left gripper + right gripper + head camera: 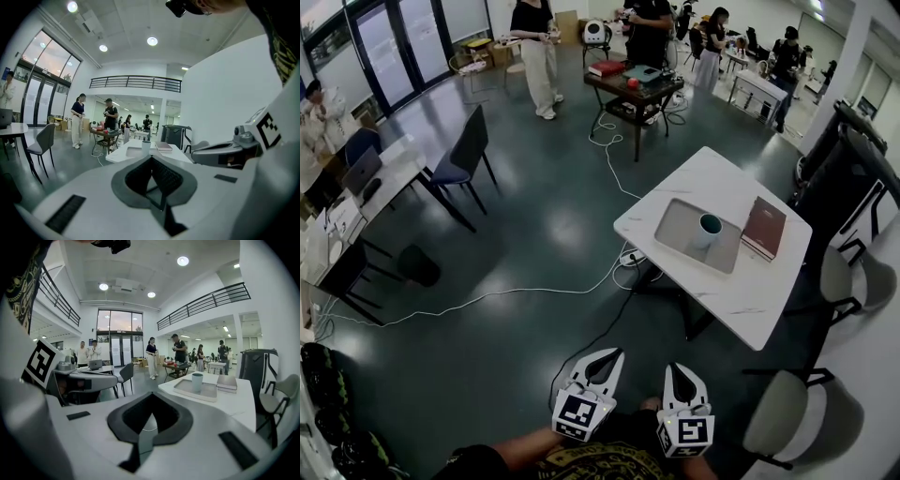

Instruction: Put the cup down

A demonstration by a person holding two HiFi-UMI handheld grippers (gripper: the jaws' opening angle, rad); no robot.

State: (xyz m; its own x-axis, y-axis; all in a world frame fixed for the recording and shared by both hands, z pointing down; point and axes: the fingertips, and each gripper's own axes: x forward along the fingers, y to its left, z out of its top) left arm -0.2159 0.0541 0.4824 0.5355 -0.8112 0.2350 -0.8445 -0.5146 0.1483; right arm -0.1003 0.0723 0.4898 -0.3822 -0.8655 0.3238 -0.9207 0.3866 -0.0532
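1. Left claw [606,360]: held low and close to the person's body, with the marker cube towards the camera. In the left gripper view the left claw [152,173] has its jaws together at the tips with nothing between them.
2. Right claw [681,371]: just beside the left one, at the same height and pointing the same way. In the right gripper view the right claw [149,418] is closed tip to tip and empty.
3. Counter [712,173]: white, ahead and to the right of both claws, well apart from them across open floor.
4. Tray [675,230]: grey, flat on the counter, on its left half.
5. Cup [710,225]: white outside, dark inside. It stands upright on the tray's right part, mouth up and long axis vertical, and neither claw touches it. It shows dead ahead in the left gripper view [146,146] and right of centre in the right gripper view [197,380].
6. Book [764,228]: dark red, flat on the counter just right of the tray and apart from the cup.
7. Governing relation, as a judgement: the cup lies forward and right of both claws, and the right claw is the nearer. Since the cup rests on the tray, the putting-down looks complete.
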